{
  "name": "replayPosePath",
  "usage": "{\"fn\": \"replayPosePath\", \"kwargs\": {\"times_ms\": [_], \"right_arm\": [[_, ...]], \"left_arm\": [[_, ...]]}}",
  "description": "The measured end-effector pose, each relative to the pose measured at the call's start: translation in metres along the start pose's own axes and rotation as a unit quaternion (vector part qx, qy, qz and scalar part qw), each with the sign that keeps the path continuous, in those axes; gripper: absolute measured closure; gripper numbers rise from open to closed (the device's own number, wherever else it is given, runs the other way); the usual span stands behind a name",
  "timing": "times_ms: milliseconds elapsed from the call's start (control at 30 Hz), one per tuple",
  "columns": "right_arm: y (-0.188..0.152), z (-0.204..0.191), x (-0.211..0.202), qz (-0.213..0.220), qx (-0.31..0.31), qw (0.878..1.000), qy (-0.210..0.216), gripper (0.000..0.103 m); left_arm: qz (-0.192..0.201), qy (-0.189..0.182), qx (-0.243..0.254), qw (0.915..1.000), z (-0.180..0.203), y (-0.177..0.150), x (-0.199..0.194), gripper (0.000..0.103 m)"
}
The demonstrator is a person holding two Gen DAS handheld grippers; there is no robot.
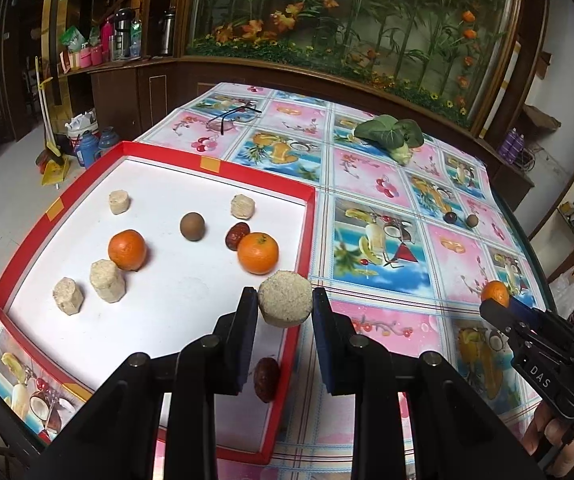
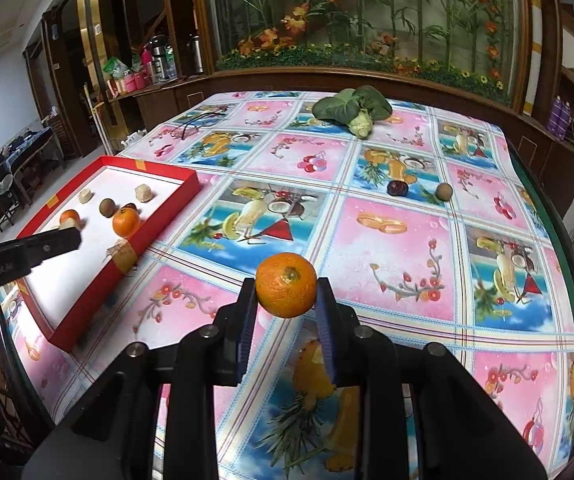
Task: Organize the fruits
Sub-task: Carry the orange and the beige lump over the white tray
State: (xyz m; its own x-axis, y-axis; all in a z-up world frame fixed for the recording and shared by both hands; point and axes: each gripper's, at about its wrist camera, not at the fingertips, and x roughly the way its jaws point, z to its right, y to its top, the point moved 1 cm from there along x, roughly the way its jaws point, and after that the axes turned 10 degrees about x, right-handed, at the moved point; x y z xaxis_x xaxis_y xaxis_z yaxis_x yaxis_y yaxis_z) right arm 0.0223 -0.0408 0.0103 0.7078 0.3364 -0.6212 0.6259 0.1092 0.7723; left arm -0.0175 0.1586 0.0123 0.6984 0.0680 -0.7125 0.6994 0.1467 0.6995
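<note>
My left gripper (image 1: 285, 304) is shut on a beige round cake (image 1: 285, 298) and holds it over the right rim of the red tray (image 1: 305, 236). The white tray floor holds two oranges (image 1: 127, 249) (image 1: 257, 253), a brown round fruit (image 1: 192, 225), red dates (image 1: 237, 235) (image 1: 266, 378) and several beige cakes (image 1: 107, 281). My right gripper (image 2: 287, 300) is shut on an orange (image 2: 286, 284) and holds it above the tablecloth, right of the tray (image 2: 167, 204). A dark plum (image 2: 397, 188) and a brown fruit (image 2: 443, 191) lie on the cloth farther back.
A leafy green vegetable (image 2: 353, 110) lies at the far side of the table (image 2: 387, 248). Black glasses (image 1: 233, 116) lie at the far left. The table's right edge (image 2: 559, 216) drops off. A wooden counter stands behind.
</note>
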Motion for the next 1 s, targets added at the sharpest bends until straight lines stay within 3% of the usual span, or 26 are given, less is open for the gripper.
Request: {"fn": "replayPosePath", "kwargs": {"times_ms": [600, 1000], "right_arm": [[-0.003, 0.016, 0.003, -0.002, 0.020, 0.999, 0.031, 0.072], [0.005, -0.017, 0.014, -0.011, -0.005, 0.999, 0.046, 0.072]], "left_arm": [[-0.018, 0.043, -0.008, 0.9989, -0.008, 0.002, 0.011, 0.077], [-0.018, 0.048, -0.034, 0.9981, -0.036, 0.002, 0.015, 0.077]]}}
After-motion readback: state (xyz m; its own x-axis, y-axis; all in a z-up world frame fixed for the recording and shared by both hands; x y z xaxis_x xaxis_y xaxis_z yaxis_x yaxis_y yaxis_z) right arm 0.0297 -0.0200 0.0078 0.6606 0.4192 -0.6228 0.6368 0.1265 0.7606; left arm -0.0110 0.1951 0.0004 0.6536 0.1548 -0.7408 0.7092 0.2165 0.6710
